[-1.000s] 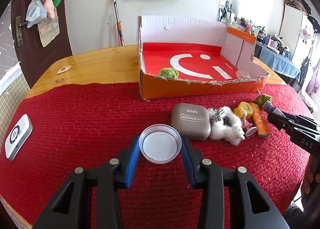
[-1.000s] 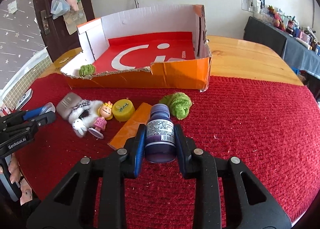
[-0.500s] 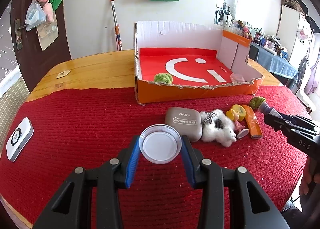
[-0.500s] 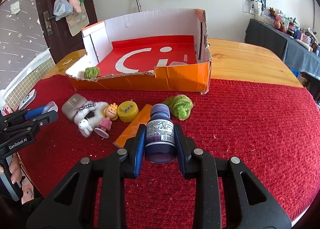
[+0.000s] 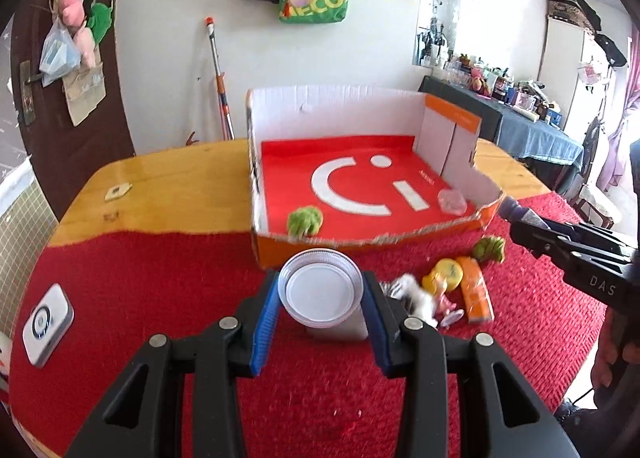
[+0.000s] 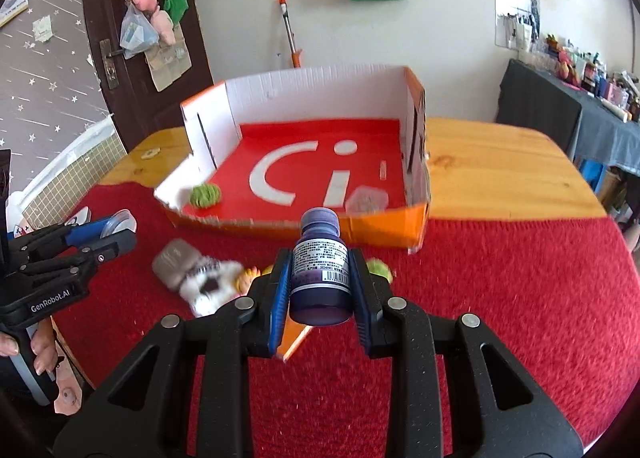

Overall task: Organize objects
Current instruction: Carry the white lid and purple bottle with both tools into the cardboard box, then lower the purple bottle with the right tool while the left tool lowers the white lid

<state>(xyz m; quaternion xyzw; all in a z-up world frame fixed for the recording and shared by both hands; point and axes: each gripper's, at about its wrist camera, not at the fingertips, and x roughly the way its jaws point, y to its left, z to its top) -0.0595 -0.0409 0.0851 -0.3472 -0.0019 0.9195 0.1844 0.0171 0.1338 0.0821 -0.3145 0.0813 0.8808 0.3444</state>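
Observation:
My left gripper (image 5: 321,312) is shut on a clear round plastic lid (image 5: 321,289), held above the red cloth. In the right wrist view my right gripper (image 6: 320,290) is shut on a small purple bottle (image 6: 320,270) with a white label. Ahead of both stands an open orange cardboard box (image 5: 420,125) with a red floor; a green fuzzy ball (image 5: 305,221) and a clear plastic piece (image 5: 452,201) lie inside it. Loose on the cloth between the grippers and the box are a grey case (image 6: 174,260), a white plush toy (image 6: 208,286), a yellow cap (image 5: 448,276) and an orange stick (image 5: 474,294).
A second green fuzzy ball (image 5: 490,250) lies near the box's front right corner. A white device (image 5: 46,324) rests at the cloth's left edge. Bare wooden tabletop (image 6: 500,169) stretches right of the box. A person's hand (image 6: 40,350) grips the left tool's handle.
Both grippers have risen with the lid and the bottle still clamped. The loose objects now sit lower in both views, partly behind the fingers, and the box floor shows more.

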